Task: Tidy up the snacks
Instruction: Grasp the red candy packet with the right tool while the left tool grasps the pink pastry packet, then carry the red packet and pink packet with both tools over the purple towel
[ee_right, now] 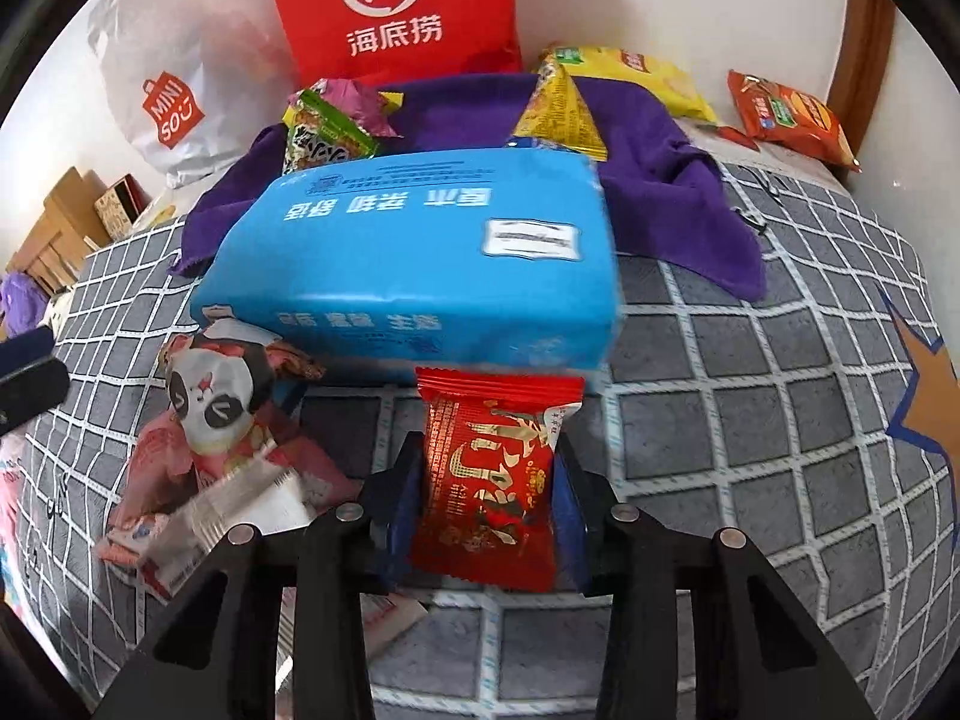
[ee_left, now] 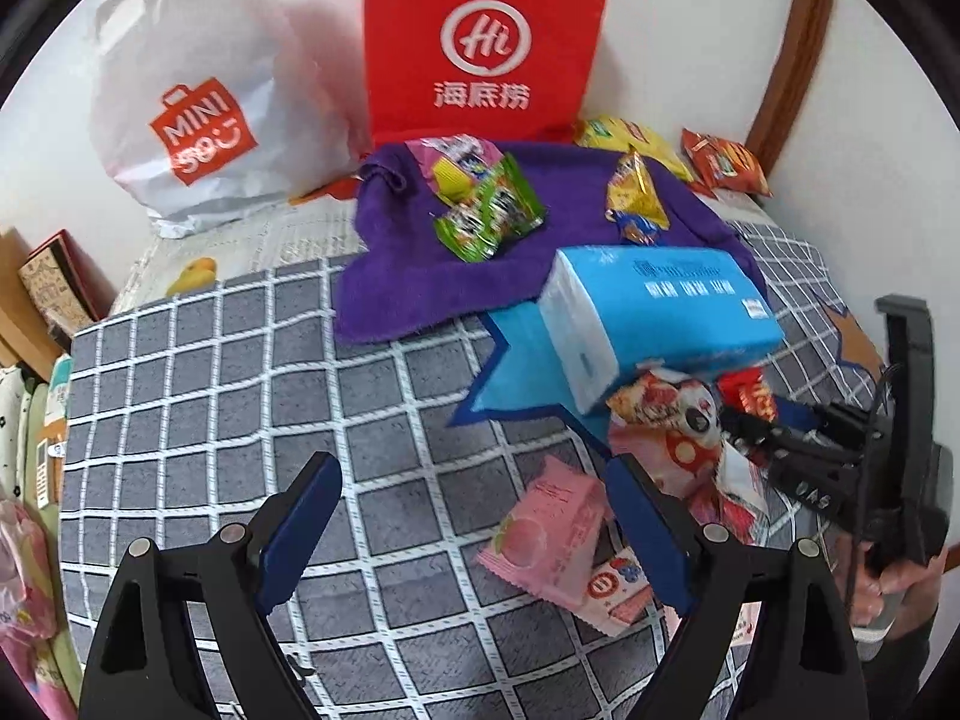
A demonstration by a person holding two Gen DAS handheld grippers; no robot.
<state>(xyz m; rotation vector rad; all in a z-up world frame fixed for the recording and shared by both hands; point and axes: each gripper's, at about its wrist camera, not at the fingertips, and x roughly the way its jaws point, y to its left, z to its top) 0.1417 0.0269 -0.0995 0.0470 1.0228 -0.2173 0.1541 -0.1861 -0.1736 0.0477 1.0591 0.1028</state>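
My right gripper (ee_right: 487,468) is shut on a red snack packet (ee_right: 489,474), held just in front of a blue tissue pack (ee_right: 414,264); it shows in the left wrist view (ee_left: 750,420) too. My left gripper (ee_left: 474,480) is open and empty above the checked cloth, with a pink peach snack (ee_left: 549,534) beside its right finger. A panda-print snack (ee_right: 210,396) lies in a pile of pink packets. Green (ee_left: 489,213) and yellow (ee_left: 636,198) snacks lie on a purple towel (ee_left: 414,276).
A red Haidilao bag (ee_left: 480,42) and a white Miniso bag (ee_left: 192,96) stand against the back wall. A yellow chip bag (ee_right: 636,75) and an orange chip bag (ee_right: 792,117) lie at the back right. Boxes (ee_left: 48,294) stand at the left.
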